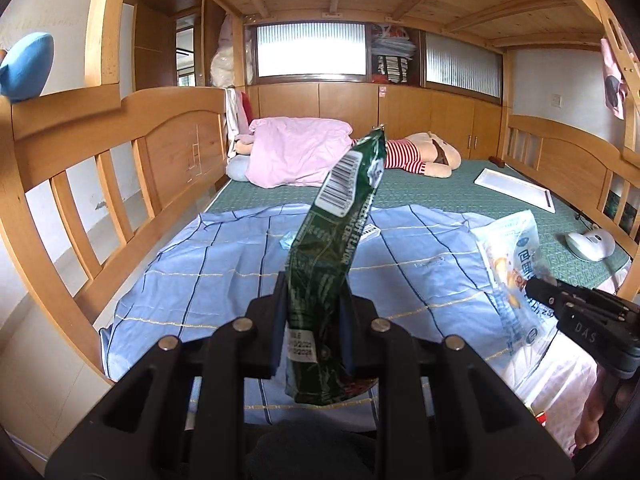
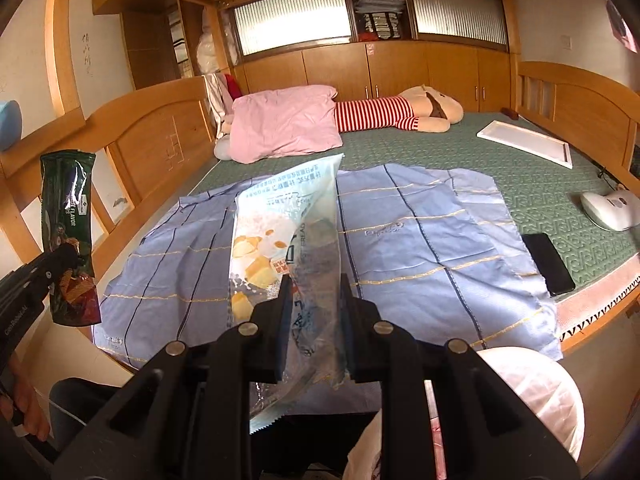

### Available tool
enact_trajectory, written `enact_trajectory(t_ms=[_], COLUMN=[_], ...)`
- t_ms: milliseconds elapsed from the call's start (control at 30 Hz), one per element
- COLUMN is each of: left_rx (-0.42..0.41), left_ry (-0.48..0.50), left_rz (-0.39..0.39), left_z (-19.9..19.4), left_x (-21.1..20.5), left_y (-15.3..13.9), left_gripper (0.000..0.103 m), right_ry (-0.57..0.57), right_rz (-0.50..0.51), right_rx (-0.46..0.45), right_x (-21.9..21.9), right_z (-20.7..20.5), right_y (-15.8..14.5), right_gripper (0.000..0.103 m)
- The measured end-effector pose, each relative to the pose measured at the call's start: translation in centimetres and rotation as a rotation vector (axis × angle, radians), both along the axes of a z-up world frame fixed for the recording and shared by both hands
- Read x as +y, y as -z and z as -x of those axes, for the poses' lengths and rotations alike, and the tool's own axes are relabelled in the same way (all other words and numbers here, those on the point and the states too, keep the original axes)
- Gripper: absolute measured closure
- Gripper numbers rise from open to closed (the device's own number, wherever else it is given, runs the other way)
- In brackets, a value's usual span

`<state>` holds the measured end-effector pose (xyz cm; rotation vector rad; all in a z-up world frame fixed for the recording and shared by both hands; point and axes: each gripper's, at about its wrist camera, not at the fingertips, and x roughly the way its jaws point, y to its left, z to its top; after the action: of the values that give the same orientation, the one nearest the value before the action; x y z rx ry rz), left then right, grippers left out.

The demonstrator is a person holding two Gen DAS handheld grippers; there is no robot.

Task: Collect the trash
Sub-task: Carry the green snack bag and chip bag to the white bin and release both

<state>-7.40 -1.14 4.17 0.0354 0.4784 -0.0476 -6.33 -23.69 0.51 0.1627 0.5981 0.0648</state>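
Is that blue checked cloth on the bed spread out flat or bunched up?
Spread out. The blue checked cloth lies mostly flat across the green mat, its grid lines running straight, with only slight wrinkles at its edges.

A cloth (image 2: pixel 400 248) is lying spread across the near end of the bed (image 2: pixel 500 160). Behind it a pillow (image 2: pixel 284 124) is sitting left of a plush toy (image 2: pixel 404 114); a phone (image 2: pixel 548 264) is lying at the cloth's right edge.
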Motion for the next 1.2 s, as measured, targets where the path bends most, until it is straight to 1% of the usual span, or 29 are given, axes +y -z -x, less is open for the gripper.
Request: enact_trajectory(t_ms=[333,567,700,800,967,1000,1033,1067,1100,1133,1167,1200], left_rx=[-0.009,0.000,0.013,0.023,0.059,0.070,0.084,0.098,0.130,0.156,0.201,0.254], left_ry=[0.024,0.039,0.055,0.076,0.128,0.146,0.171,0.196,0.251,0.297,0.372,0.452], left_rz=[-0.012,-0.016,-0.016,-0.016,-0.010,-0.008,-0.001,0.008,0.029,0.046,0.079,0.115], left_z=[1.0,1.0,1.0,0.7,0.0,-0.1,-0.2,-0.3,-0.5,-0.6,-0.9,-1.1], left_x=[-1.1,-1.6,-2.1,-2.5,-3.9,-4.4,-4.9,-5.3,-6.0,-6.6,-7.3,-8.1], left_y=[-0.3,0.1,0.4,0.7,1.9,2.2,2.5,2.7,3.1,3.5,4.0,4.7], left_gripper=[0.079,0.079,0.079,0.079,0.079,0.079,0.079,0.079,0.079,0.079,0.079,0.079], right_ry=[0.044,0.044,0.048,0.085,0.232,0.269,0.278,0.290,0.293,0.294,0.299,0.307], right_rz=[-0.020,-0.025,-0.010,0.023,0.094,0.106,0.107,0.107,0.106,0.098,0.085,0.071], right_rx=[-0.013,-0.005,0.008,0.032,0.130,0.167,0.185,0.240,0.318,0.378,0.408,0.418], right_x=[-2.0,-2.2,-2.3,-3.8,-8.2,-9.4,-9.7,-10.3,-10.8,-11.4,-11.9,-12.4], right_z=[2.0,2.4,2.5,3.6,6.4,7.1,7.3,7.5,7.5,7.4,7.4,7.6], right_y=[-0.2,0.1,0.2,0.5,2.4,3.2,3.6,4.6,5.9,6.9,7.5,7.8], right_gripper=[0.080,0.080,0.080,0.080,0.080,0.080,0.080,0.080,0.080,0.077,0.068,0.058])
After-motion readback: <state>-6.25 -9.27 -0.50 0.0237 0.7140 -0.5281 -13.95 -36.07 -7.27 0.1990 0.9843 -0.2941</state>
